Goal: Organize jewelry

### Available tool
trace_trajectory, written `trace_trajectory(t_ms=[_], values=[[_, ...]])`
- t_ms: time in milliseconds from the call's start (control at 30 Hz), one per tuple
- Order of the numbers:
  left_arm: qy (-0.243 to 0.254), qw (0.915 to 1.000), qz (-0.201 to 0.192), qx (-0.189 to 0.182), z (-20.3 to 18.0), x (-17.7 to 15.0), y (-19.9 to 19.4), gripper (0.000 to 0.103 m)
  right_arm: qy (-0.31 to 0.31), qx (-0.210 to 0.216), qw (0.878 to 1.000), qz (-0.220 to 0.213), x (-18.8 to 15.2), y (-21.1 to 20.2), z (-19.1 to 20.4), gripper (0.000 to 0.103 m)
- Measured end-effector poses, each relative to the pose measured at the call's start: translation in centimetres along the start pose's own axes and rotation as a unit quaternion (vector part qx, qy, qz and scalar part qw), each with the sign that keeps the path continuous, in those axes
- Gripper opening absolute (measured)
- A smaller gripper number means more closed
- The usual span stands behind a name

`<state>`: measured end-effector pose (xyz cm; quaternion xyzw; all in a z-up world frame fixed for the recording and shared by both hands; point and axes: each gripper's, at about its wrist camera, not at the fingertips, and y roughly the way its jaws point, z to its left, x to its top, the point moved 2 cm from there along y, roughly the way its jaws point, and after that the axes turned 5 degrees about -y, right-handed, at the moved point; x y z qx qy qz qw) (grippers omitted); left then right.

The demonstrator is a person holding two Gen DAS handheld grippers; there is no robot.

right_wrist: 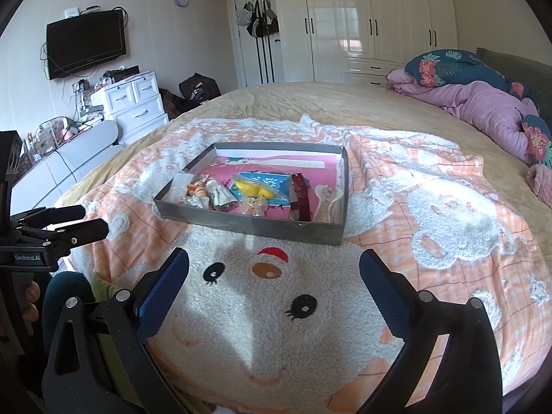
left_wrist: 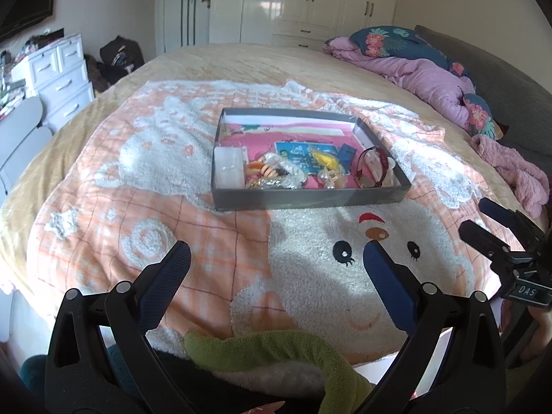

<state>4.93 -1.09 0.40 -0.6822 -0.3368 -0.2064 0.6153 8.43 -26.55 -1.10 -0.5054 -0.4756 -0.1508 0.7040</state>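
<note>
A shallow grey box (left_wrist: 310, 197) (right_wrist: 248, 222) lies on the blanket ahead of both grippers. It holds a clear case (left_wrist: 227, 167), orange beads (left_wrist: 265, 169) (right_wrist: 198, 189), a yellow piece (left_wrist: 326, 158) (right_wrist: 253, 188), a dark red watch strap (left_wrist: 371, 167) (right_wrist: 300, 193), a blue card (left_wrist: 296, 153) and small clear trinkets (left_wrist: 327, 179). My left gripper (left_wrist: 277, 253) is open and empty, short of the box. My right gripper (right_wrist: 274, 262) is open and empty, also short of the box. Each gripper shows in the other's view: the right one (left_wrist: 483, 220), the left one (right_wrist: 93, 220).
The box rests on an orange and white fleece blanket (left_wrist: 138, 207) (right_wrist: 431, 207) with a face pattern, spread on a bed. A pink quilt (left_wrist: 431, 76) (right_wrist: 483, 107) lies at the right. A green cloth (left_wrist: 276, 348) lies below my left gripper. White drawers (right_wrist: 134, 107) stand at the left.
</note>
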Motion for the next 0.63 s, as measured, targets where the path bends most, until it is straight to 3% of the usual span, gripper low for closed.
trace_trajectory(t_ms=[200,367,500,567,633], values=[[-0.034,0.9988,0.019,0.030,2.5,0.6,1.9,0.094,0.025,-0.045,0.999,0.018,-0.2,1.5,-4.2,0.098],[-0.078,0.9914,0.028,0.102,8.9,3.6,5.3,0.094,0.061,-0.105,0.992,0.044,-0.7,3.9,-11.4,0.098],[-0.120,0.9756,0.047,0.178,16.1,6.5,9.8,0.094,0.105,-0.156,0.979,0.075,-0.8,6.5,-19.2,0.098],[-0.141,0.9636,0.060,0.219,20.4,7.8,12.4,0.094,0.126,-0.181,0.971,0.090,-0.7,7.5,-22.9,0.098],[-0.158,0.9562,0.068,0.237,23.5,8.8,14.4,0.094,0.133,-0.212,0.963,0.103,-0.4,8.6,-27.0,0.098]])
